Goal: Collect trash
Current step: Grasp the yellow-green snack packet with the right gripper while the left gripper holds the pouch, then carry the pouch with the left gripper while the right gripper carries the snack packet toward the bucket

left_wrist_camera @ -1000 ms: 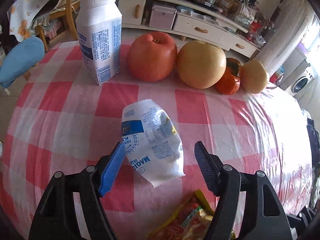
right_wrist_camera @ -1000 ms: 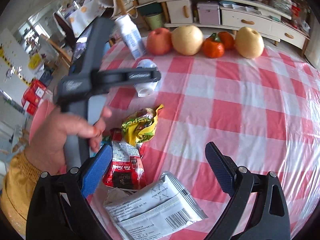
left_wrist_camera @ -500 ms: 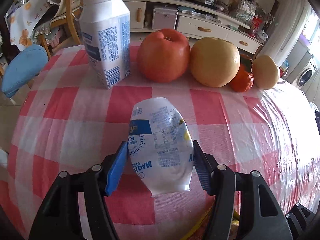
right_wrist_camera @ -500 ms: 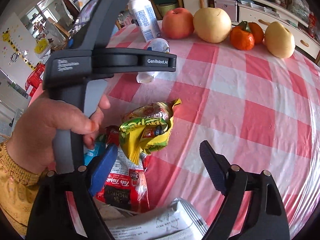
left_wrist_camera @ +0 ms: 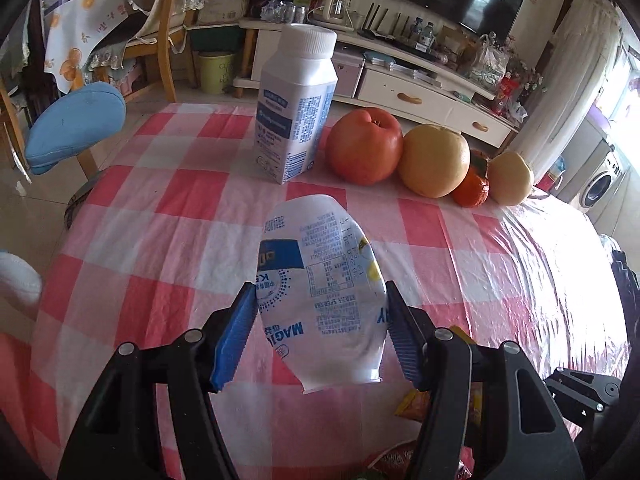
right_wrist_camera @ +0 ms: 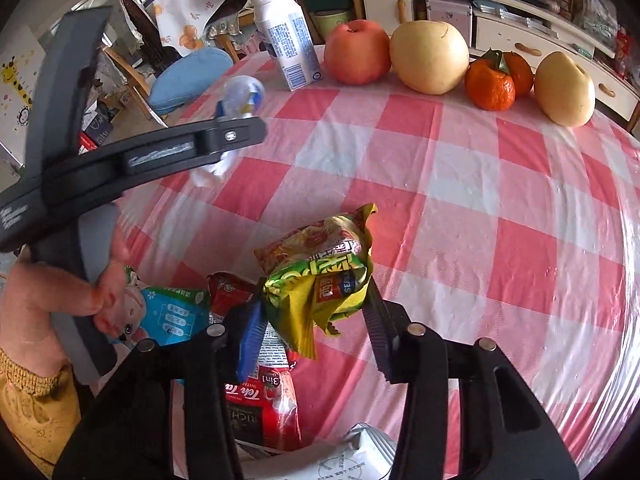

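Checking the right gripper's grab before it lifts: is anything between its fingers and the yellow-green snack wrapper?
Nothing visible. The right gripper has its fingers right against the crumpled yellow-green snack wrapper.

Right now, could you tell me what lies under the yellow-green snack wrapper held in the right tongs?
Under the yellow-green snack wrapper, clamped in the right tongs, lie a red Teh Tarik sachet and a blue packet on the checked tablecloth. The wrapper hides part of the sachet.
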A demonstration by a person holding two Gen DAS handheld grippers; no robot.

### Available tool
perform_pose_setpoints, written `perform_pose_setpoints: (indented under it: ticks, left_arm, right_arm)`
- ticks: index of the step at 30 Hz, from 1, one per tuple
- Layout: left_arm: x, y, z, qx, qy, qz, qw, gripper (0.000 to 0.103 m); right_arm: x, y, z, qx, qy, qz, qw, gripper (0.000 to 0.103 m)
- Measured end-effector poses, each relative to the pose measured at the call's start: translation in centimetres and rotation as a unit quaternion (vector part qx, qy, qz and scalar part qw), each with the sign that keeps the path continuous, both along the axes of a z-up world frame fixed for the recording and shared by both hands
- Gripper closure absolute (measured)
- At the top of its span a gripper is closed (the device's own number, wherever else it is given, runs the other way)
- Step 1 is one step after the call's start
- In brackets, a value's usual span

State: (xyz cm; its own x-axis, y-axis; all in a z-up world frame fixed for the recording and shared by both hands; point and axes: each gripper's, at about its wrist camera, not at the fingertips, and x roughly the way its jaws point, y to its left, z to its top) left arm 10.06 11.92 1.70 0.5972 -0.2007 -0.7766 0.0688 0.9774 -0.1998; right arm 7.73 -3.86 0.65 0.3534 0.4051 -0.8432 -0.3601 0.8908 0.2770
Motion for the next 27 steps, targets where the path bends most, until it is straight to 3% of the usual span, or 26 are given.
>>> perform_pose_setpoints:
  ticks: [7,13,27]
  left_arm:
    - [-4.0,1.9,1.6,-0.030,-0.017,0.016,0.9993,0.039]
    - [-7.0,3.8,2.1,-0.066,-0.028,0.031,0.9970,0.039]
    - [-10.0,8.3,3.1,-0.083,-0.060,0.047,0.9937,0.039]
  right_arm:
    - [-0.5,-0.6,0.8,0.003,-0.015,-0.002,1.000,0.074]
    - [-1.3,-1.2,2.0,0.001,-0.041,-0.005,0.999,0.077]
    - [-2.8,-0.3,5.4,-0.008,-0.100,-0.018,0.995,0.079]
